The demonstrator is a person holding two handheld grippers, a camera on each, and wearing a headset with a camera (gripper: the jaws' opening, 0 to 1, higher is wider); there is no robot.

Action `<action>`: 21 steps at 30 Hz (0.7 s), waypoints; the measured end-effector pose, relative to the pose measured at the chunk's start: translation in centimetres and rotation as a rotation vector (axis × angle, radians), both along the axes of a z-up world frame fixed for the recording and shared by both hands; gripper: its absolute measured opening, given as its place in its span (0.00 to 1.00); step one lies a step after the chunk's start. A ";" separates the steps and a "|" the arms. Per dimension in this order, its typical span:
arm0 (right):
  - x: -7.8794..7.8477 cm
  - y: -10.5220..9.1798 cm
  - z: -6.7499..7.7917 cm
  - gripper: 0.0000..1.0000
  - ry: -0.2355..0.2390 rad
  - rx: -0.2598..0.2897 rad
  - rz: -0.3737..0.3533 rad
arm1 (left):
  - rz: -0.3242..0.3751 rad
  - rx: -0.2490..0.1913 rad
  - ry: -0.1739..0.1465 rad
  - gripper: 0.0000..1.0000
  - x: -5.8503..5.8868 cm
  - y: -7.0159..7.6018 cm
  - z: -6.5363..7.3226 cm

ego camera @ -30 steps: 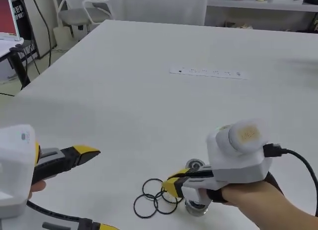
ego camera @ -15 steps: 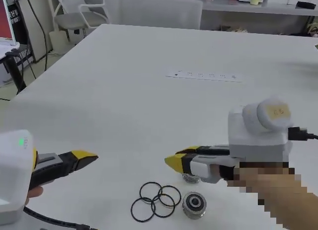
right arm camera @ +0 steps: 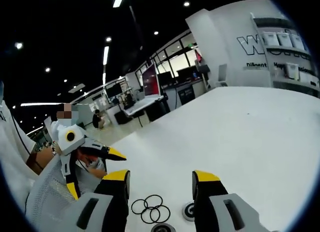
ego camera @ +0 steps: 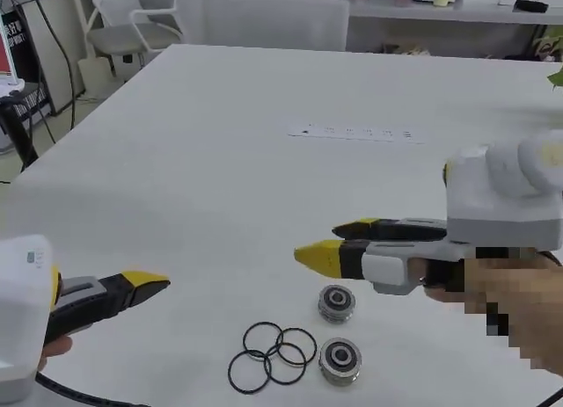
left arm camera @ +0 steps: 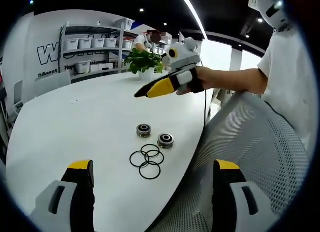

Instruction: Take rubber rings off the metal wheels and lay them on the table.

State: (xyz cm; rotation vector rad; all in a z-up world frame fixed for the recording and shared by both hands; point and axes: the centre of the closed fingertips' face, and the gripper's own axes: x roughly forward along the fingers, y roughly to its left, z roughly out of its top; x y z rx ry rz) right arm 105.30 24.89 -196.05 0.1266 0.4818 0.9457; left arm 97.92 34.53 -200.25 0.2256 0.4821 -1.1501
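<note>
Head view, from the near edge outward: four black rubber rings [ego camera: 271, 354] lie loose and overlapping on the white table [ego camera: 220, 161], low in the frame and just left of centre. Just beside them on the right lies one metal wheel [ego camera: 339, 360]; whether it touches the nearest ring I cannot tell. A second wheel [ego camera: 336, 301] lies a little above it in the frame, apart from the rings.

At the lower left, the left gripper [ego camera: 145, 284] points its yellow tip rightward, well apart from the rings. In the left gripper view its jaws stand wide apart, and the rings and both wheels lie on the table ahead, framed between them.

Right of centre, the right gripper [ego camera: 321, 242] is held off the table, its tips above and slightly left of the second wheel. Its jaws are parted. In the right gripper view the rings lie low between its jaws, with one wheel against the inner edge of the right-hand jaw.

Farther up the table lies a white power strip [ego camera: 356, 133], and a grey chair [ego camera: 273, 20] stands at the far edge.
</note>
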 end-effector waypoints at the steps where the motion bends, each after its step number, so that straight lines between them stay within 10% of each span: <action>1: -0.2 -0.1 0.3 0.54 -0.009 -0.005 0.006 | 0.000 -0.001 0.001 0.99 0.0 0.0 0.0; 11: -1.6 -2.2 1.9 0.79 -0.098 -0.046 0.041 | -0.001 -0.007 0.000 0.99 0.0 0.0 0.1; 21: -4.4 -5.2 0.3 0.84 -0.101 -0.120 0.040 | -0.001 -0.011 -0.002 0.99 0.0 -0.1 0.2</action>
